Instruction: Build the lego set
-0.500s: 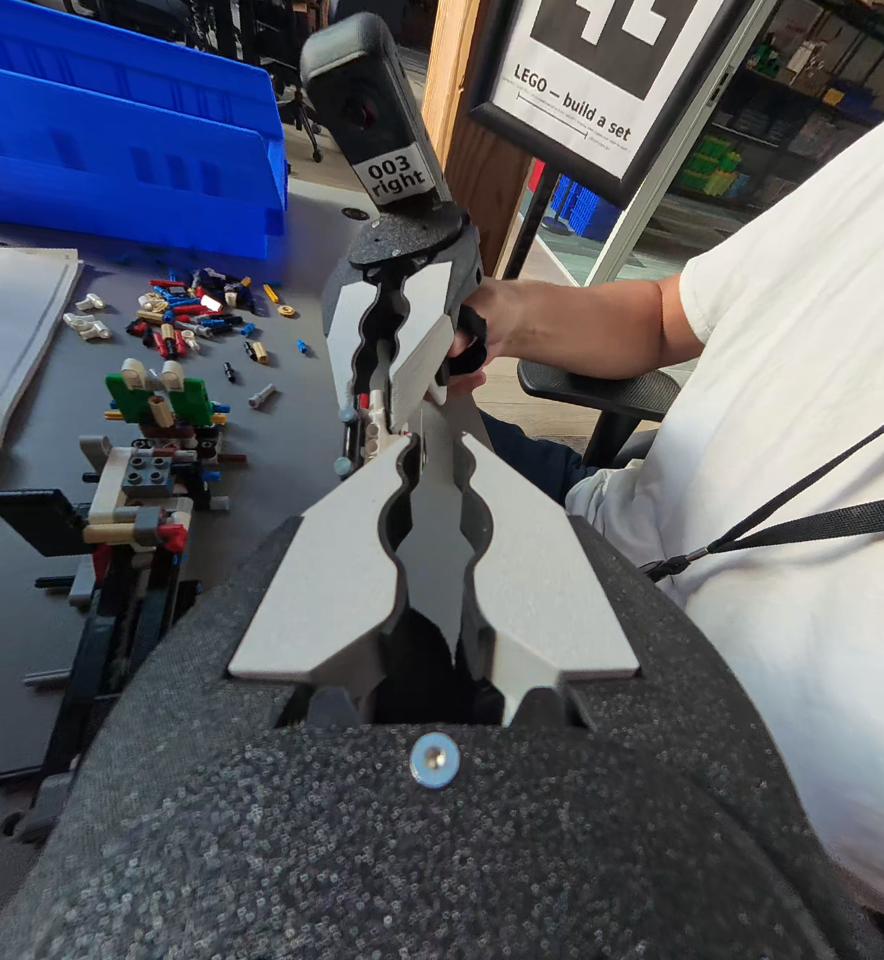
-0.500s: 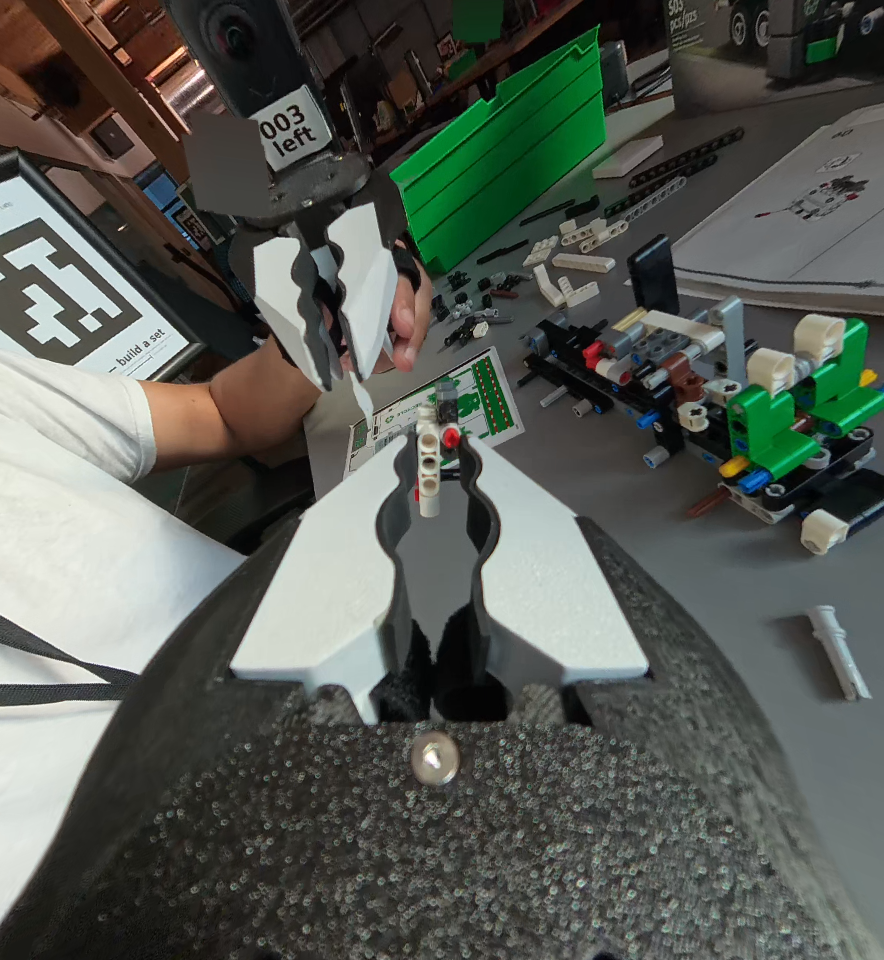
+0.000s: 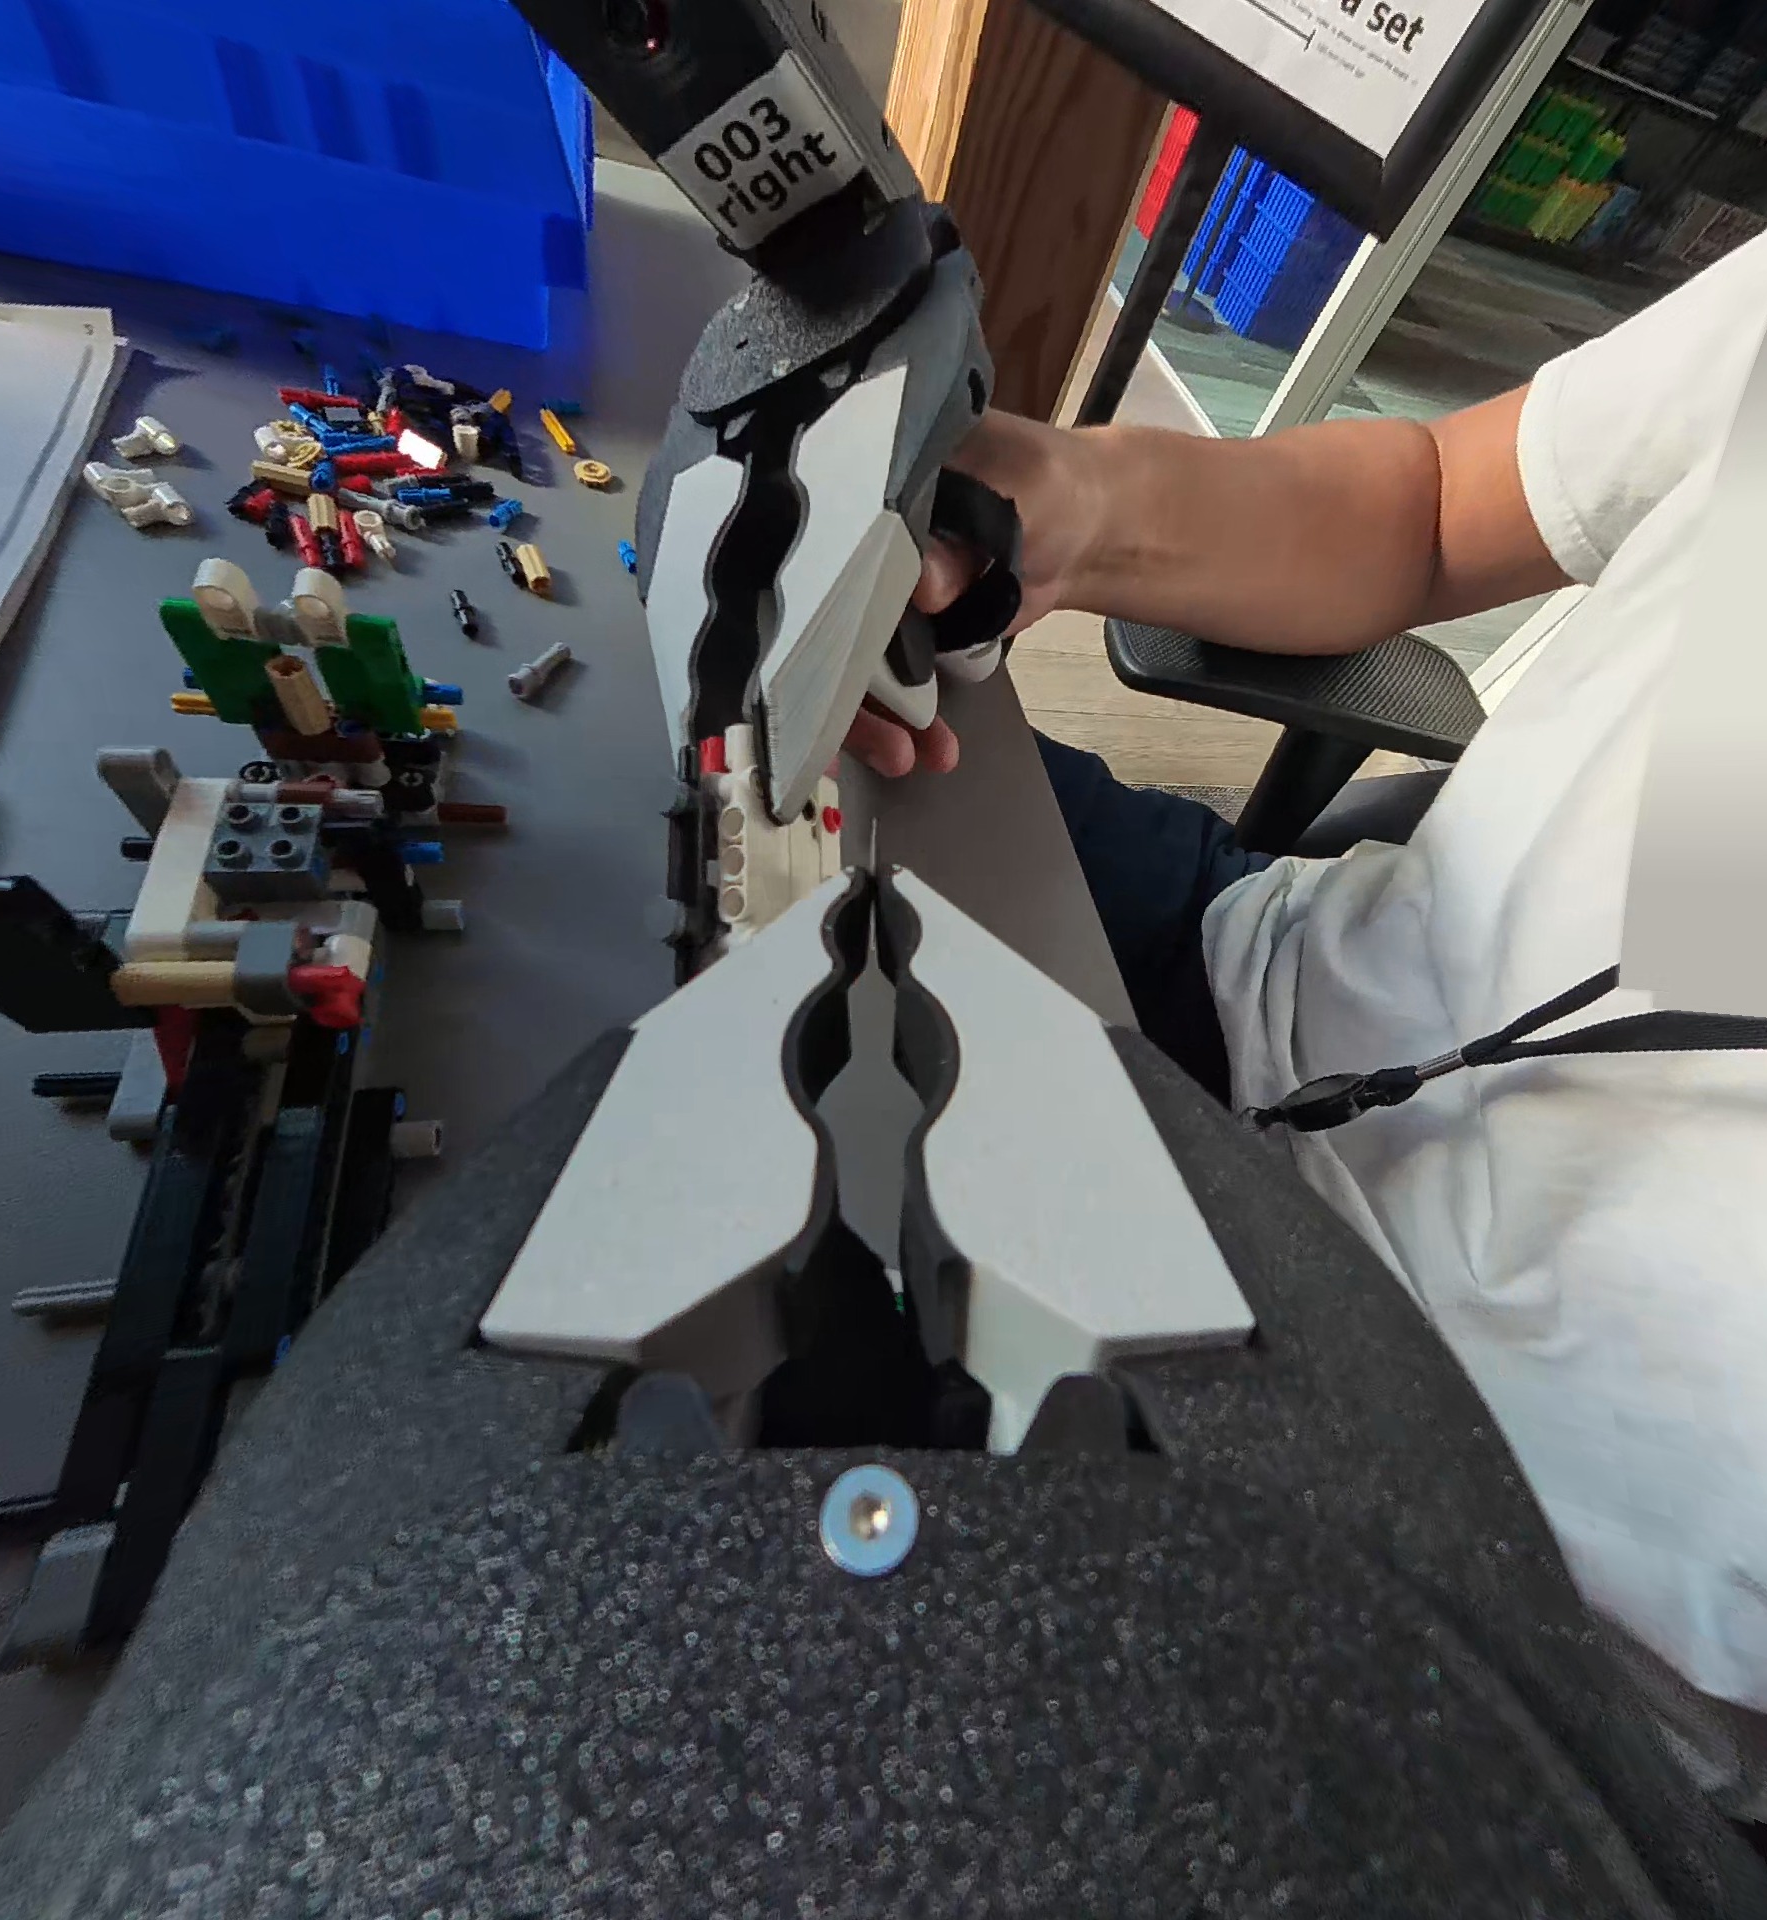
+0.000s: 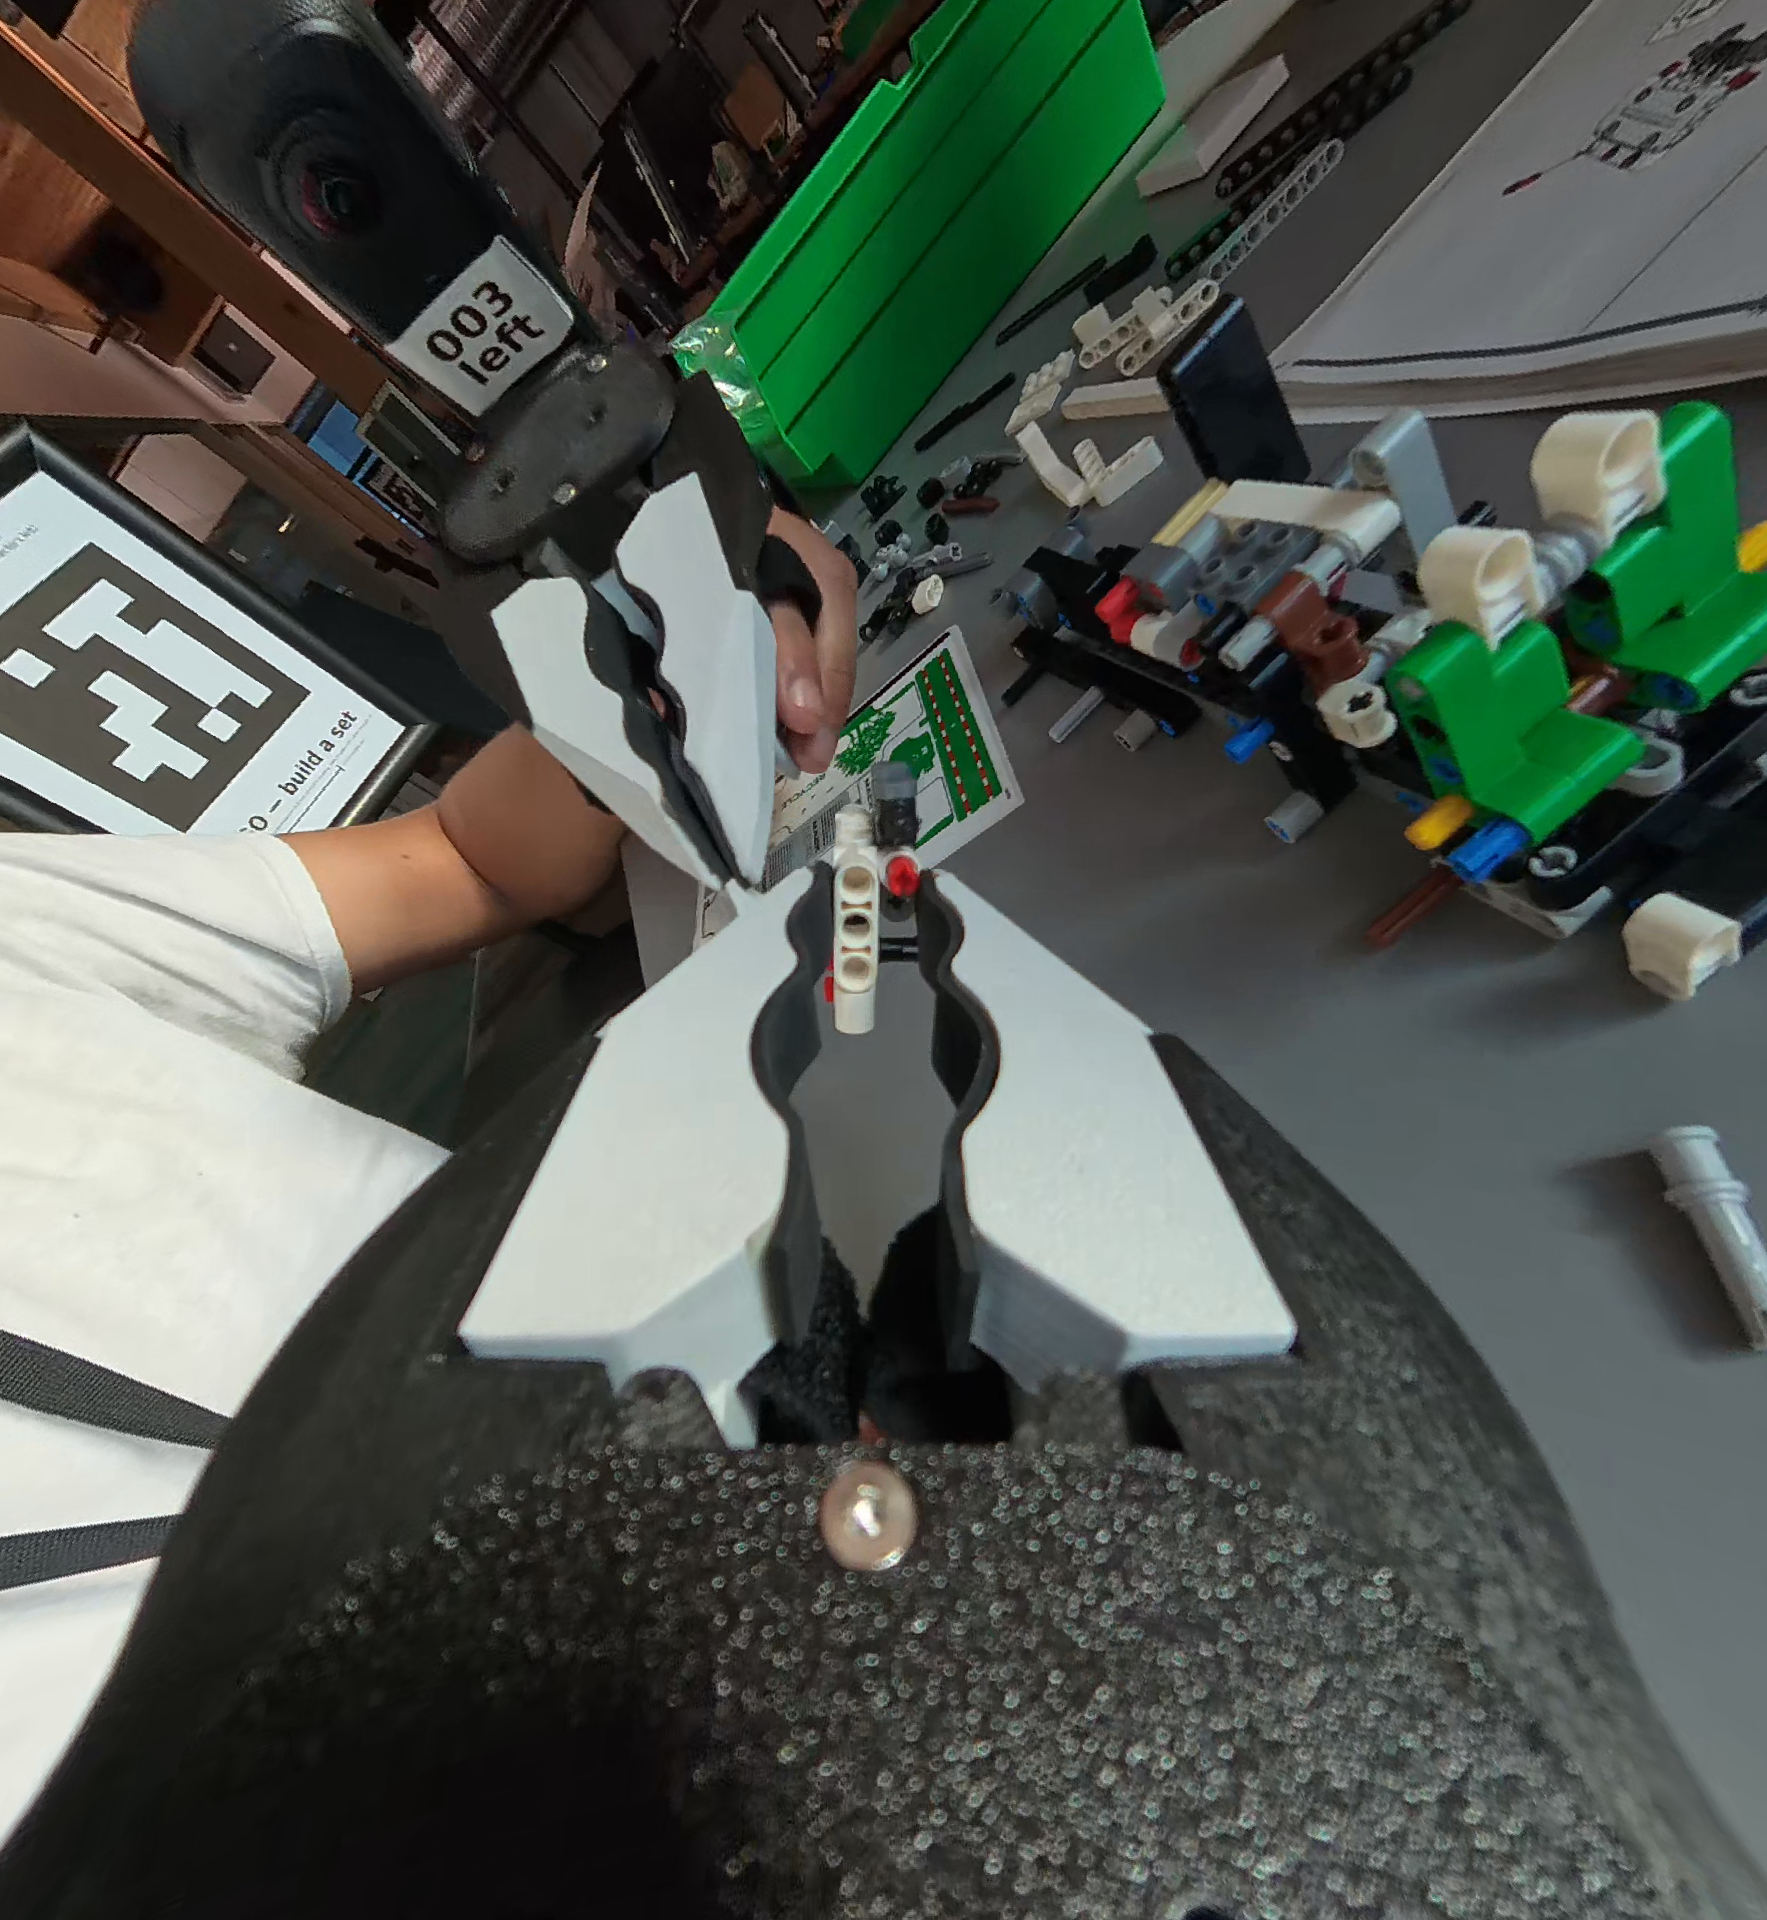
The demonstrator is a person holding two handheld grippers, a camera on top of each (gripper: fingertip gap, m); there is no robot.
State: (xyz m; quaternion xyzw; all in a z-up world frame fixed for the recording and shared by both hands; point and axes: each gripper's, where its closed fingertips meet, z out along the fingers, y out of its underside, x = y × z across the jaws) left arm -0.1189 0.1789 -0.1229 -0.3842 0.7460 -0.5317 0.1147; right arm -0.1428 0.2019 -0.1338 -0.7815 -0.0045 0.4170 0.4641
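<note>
My right gripper (image 4: 871, 883) is shut on a small brick assembly (image 4: 856, 935): a white three-hole beam with a red pin and black and grey parts. It holds the assembly above the grey table (image 4: 1274, 1039). The assembly also shows in the left wrist view (image 3: 754, 847), under the right gripper (image 3: 744, 774). My left gripper (image 3: 871, 883) is shut, and a thin white strip (image 3: 872, 836) sticks out edge-on from its tips. In the right wrist view the left gripper (image 4: 739, 878) has its tips just left of the assembly, over a sticker sheet (image 4: 920, 748).
A partly built black, green and white model (image 4: 1481, 707) stands on the table and shows in the left wrist view (image 3: 235, 831). Nearby are loose small parts (image 3: 380, 457), a grey pin (image 4: 1726, 1236), a blue bin (image 3: 235, 156), a green bin (image 4: 941, 229) and an instruction booklet (image 4: 1585, 208).
My left jaws have closed from a narrow gap to shut. The two grippers have come closer together, so the left tips now sit right beside the held assembly.
</note>
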